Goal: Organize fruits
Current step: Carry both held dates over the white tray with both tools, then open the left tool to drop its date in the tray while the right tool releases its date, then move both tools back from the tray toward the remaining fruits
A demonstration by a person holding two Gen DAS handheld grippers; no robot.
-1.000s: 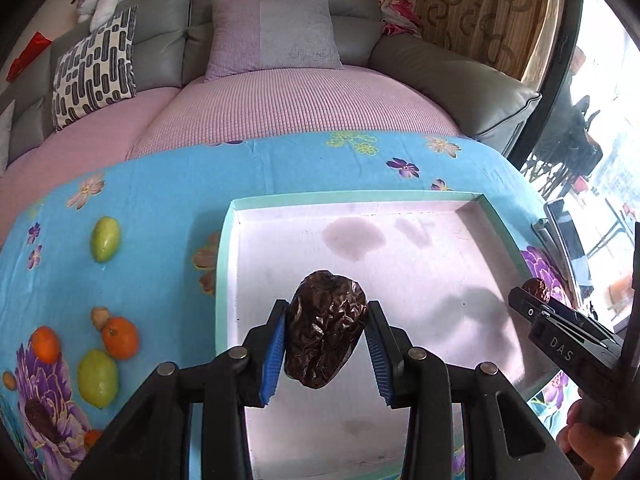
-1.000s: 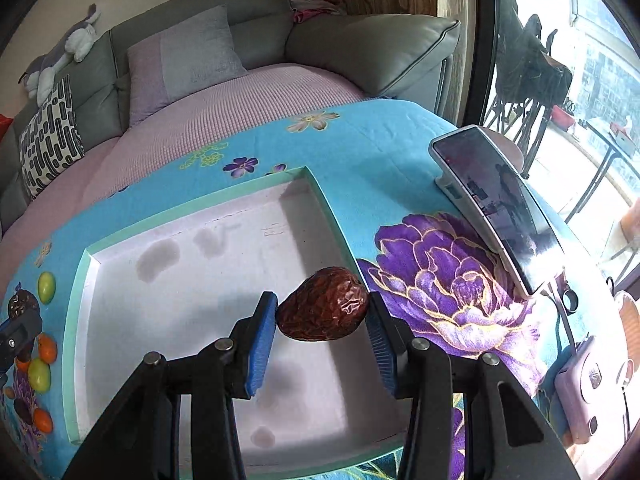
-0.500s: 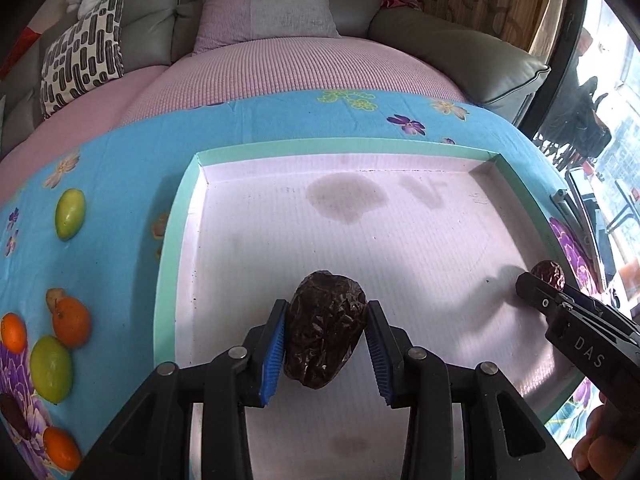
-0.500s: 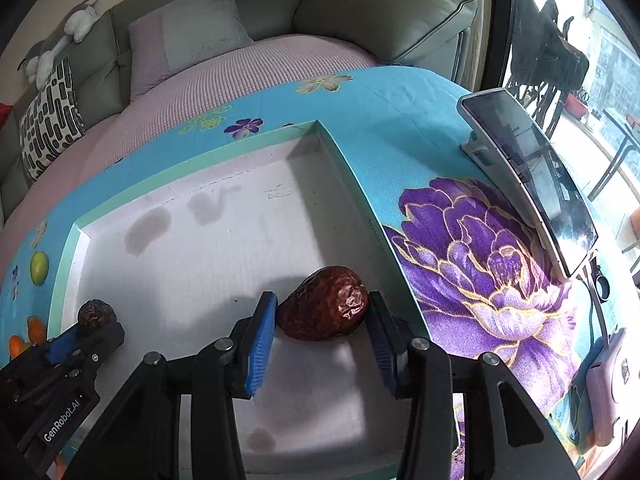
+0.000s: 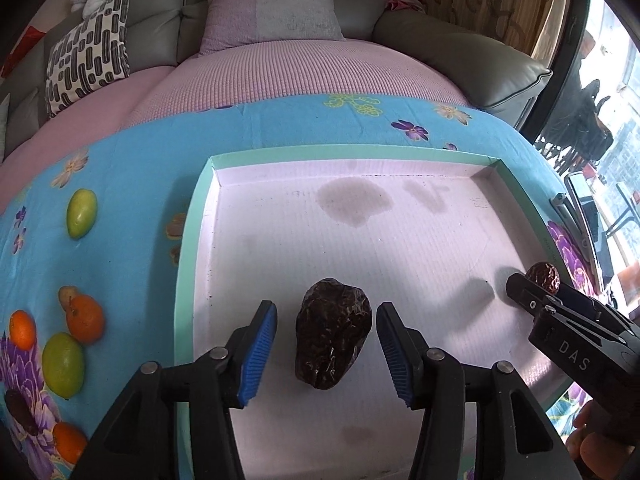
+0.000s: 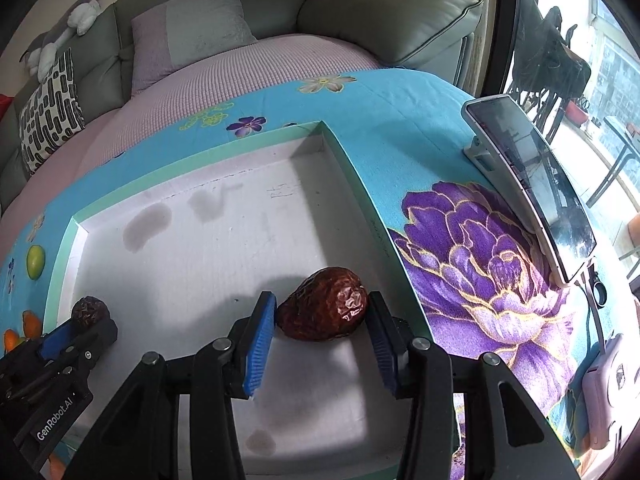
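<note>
We see a dark, wrinkled date (image 5: 333, 332) lying on the white floor of a shallow tray (image 5: 192, 248) with a mint-green rim, near the tray's near edge. Our left gripper (image 5: 326, 354) has its blue-padded fingers (image 5: 258, 354) standing clear on either side of it, opening, with gaps showing on both sides. A second date (image 6: 324, 310), redder and glossier, lies close to the tray's right wall. Our right gripper (image 6: 320, 344) is opening around it too; the left pad is just beside the fruit and we cannot tell whether it still touches.

The right gripper's body carries the letters "DAS" in the left wrist view, and the left gripper's body reads "GenRobot.AI" in the right wrist view.

The tray floor is mostly bare, marked only by a few grey stains toward the far side, so there is wide open room beyond both dates. The tray sits on a surface covered by a blue floral cloth (image 5: 132, 168). Left of the tray lie two green fruits (image 5: 82, 213), several small oranges (image 5: 85, 319) and another dark date (image 5: 20, 412). To the right of the tray a tablet (image 6: 532, 184) stands propped on a stand, near the surface's edge. A grey sofa (image 6: 392, 20) with cushions lies beyond the far edge.
</note>
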